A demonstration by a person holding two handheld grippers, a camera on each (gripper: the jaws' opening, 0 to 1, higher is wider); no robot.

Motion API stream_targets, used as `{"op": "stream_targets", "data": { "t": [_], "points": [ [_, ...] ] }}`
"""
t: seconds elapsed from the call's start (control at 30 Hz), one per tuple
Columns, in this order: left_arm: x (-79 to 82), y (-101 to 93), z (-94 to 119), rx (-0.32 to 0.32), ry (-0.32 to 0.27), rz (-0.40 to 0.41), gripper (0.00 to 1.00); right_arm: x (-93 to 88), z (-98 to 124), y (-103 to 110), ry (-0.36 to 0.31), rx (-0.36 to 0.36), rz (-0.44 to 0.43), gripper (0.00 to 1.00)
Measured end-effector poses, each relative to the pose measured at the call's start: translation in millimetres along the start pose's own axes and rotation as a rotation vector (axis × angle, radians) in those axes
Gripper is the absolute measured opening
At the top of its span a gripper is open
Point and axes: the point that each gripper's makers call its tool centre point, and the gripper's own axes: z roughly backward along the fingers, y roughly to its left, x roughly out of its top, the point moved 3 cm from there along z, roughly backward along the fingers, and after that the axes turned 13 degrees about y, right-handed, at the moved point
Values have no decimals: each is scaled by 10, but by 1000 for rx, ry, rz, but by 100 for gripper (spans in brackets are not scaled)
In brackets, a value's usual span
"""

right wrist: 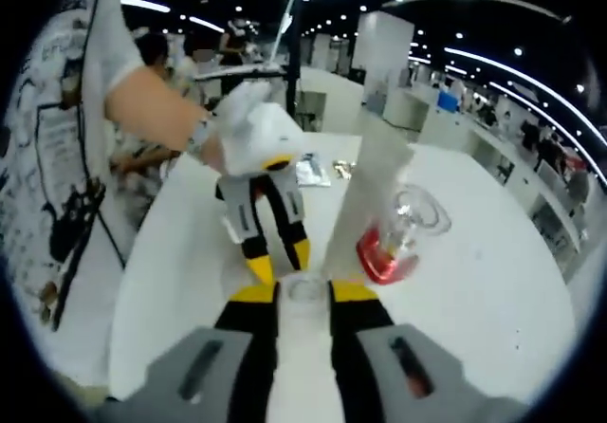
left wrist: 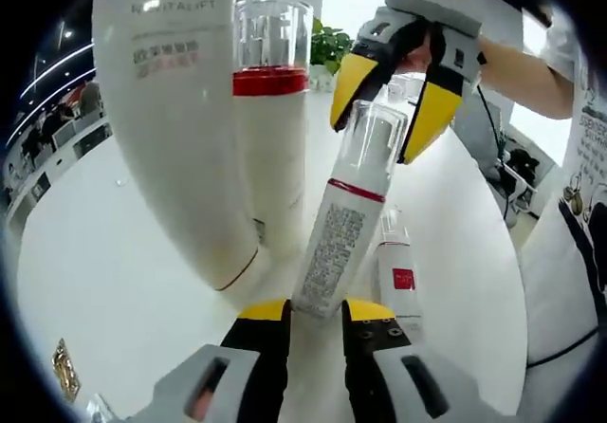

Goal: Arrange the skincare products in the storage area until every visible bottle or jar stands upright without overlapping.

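A white pump bottle (left wrist: pixel 332 243) with a clear cap (left wrist: pixel 372 138) and a thin red band leans over the white table (left wrist: pixel 104 271). My left gripper (left wrist: pixel 318 314) is shut on its lower end. My right gripper (left wrist: pixel 375 143) comes in from the upper right with its yellow fingers closed around the clear cap. In the right gripper view the cap (right wrist: pixel 303 287) sits between my right gripper (right wrist: pixel 303 295), with the left gripper (right wrist: pixel 282 262) just beyond. A tall white tube (left wrist: pixel 171 110), a red-banded white bottle (left wrist: pixel 270 119) and a small red-labelled bottle (left wrist: pixel 398 276) stand close by.
The red-banded bottle (right wrist: pixel 394 243) stands just right of the held one, seen from above. Small packets (right wrist: pixel 318 169) lie farther off on the table. A person's arm (left wrist: pixel 531 72) and printed shirt (left wrist: pixel 579 252) fill the right side. A green plant (left wrist: pixel 327 44) sits behind.
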Motion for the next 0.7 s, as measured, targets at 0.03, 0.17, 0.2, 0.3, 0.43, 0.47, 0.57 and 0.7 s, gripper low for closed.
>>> {"op": "stream_targets", "data": {
  "t": [0.03, 0.17, 0.2, 0.3, 0.43, 0.47, 0.57, 0.7],
  "points": [
    [-7, -3, -1, 2, 0, -1, 21, 31, -15, 13, 6, -6, 12, 18],
    [-47, 5, -8, 0, -29, 28, 21, 146, -76, 40, 27, -10, 47, 18],
    [-46, 10, -9, 2, -38, 30, 21, 161, -88, 36, 31, -12, 46, 18],
    [-58, 2, -6, 6, -65, 37, 21, 199, -108, 49, 62, -12, 69, 18],
    [-54, -8, -4, 11, -73, 29, 21, 278, -158, 72, 90, -2, 112, 18],
    [-50, -12, -7, 14, -71, 25, 22, 297, -176, 71, 86, -1, 116, 18],
    [-52, -39, -13, 40, -65, 5, 22, 364, -242, 85, 75, 2, 123, 17],
    [-51, -55, 12, 50, -78, 6, 22, 404, -275, 101, 75, 2, 142, 17]
  ]
}}
